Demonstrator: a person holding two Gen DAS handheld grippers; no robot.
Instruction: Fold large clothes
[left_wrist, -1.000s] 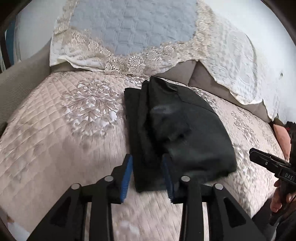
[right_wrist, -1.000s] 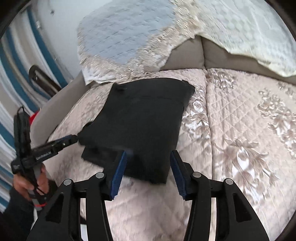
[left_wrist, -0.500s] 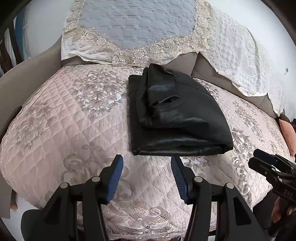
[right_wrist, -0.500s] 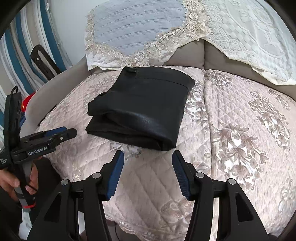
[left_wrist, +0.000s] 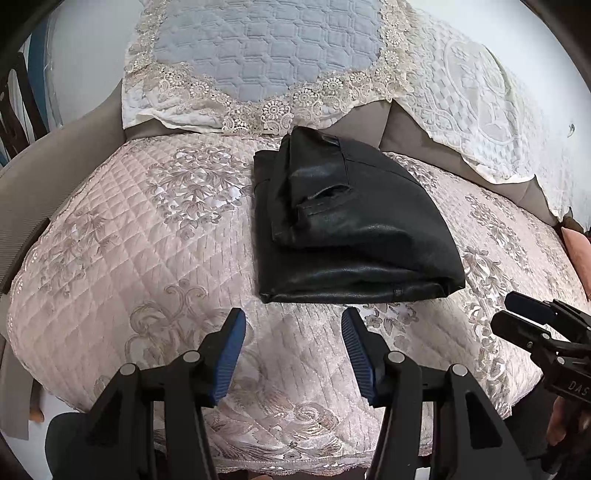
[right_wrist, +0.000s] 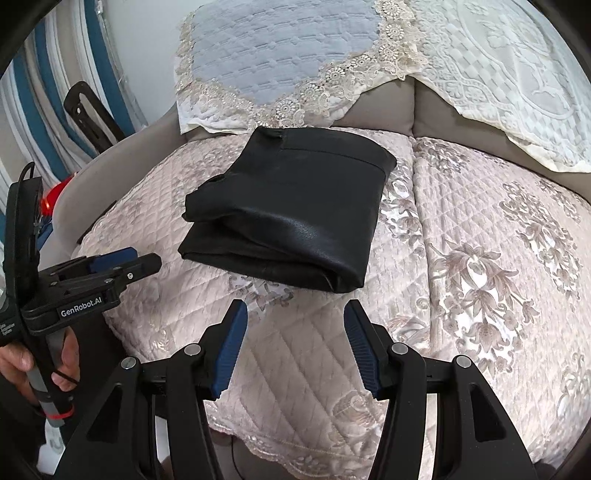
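A black, leather-like garment (left_wrist: 351, 229) lies folded into a thick rectangle on the quilted pink seat cover (left_wrist: 147, 258); the right wrist view shows it (right_wrist: 295, 210) from its other side. My left gripper (left_wrist: 293, 317) hovers just short of its near edge, open, nothing between the blue pads. My right gripper (right_wrist: 295, 310) is likewise open and empty, a little back from the garment's near corner. Each view catches the other gripper at its edge: the right gripper (left_wrist: 517, 317) and the left gripper (right_wrist: 122, 262), held by a hand (right_wrist: 22, 365).
The sofa's backrest carries a lace-trimmed grey-blue cover (left_wrist: 266, 55) and a white lace cover (right_wrist: 498, 74). A grey armrest (left_wrist: 44, 173) bounds the seat on the left. Blue-and-white striped panels (right_wrist: 40, 74), a black bracket (right_wrist: 88, 110) and a red object (right_wrist: 59, 192) stand beyond it.
Both grippers have drawn back from the garment toward the seat's front edge. The left jaws, which were at its near edge, have widened and let go. The garment now lies folded and still.
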